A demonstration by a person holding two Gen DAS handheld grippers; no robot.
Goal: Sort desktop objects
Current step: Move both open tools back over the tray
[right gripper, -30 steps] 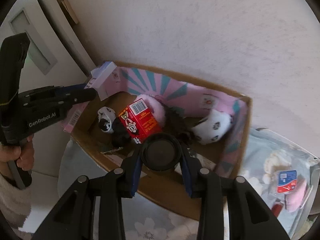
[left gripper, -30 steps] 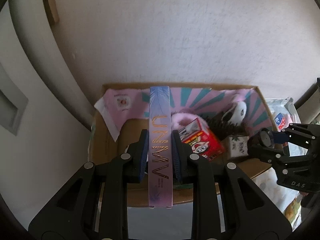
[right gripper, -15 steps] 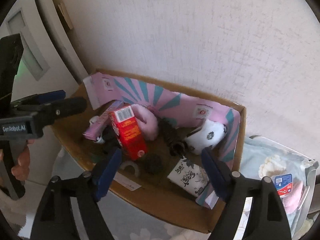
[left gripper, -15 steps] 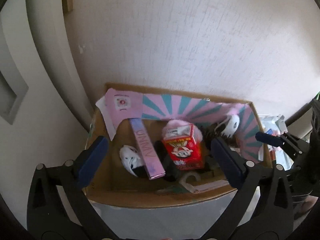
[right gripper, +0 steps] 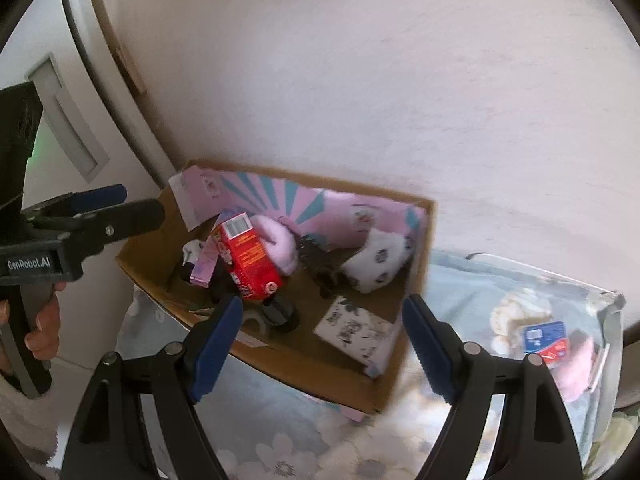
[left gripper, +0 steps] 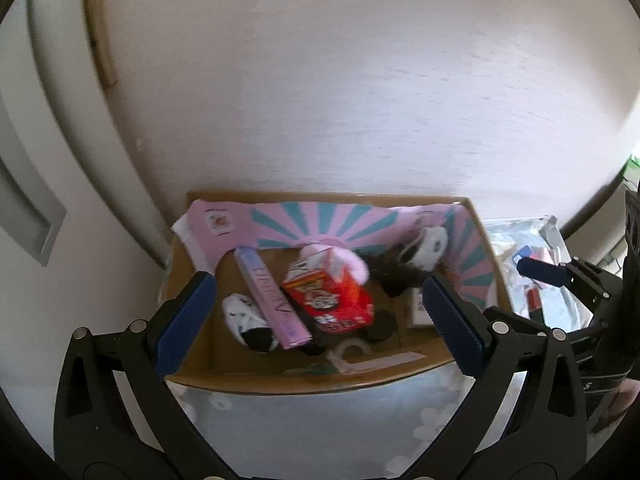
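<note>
Both grippers hang over a cardboard box (left gripper: 280,380) on the flower-print surface (right gripper: 280,432). The left gripper (left gripper: 320,316) has its jaws spread wide and empty; the right gripper (right gripper: 322,334) likewise holds nothing. Inside the box lie a long pink carton (left gripper: 272,300), a red carton (right gripper: 250,254) and what looks like a black lid (right gripper: 282,312).

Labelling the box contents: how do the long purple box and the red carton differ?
The purple box is long, slim and pastel; the red carton is short, chunky and cartoon-printed. The purple box lies flat, its far end at the pink liner; the red carton tilts against pink fluff. Both sit inside the cardboard box, released.
</note>
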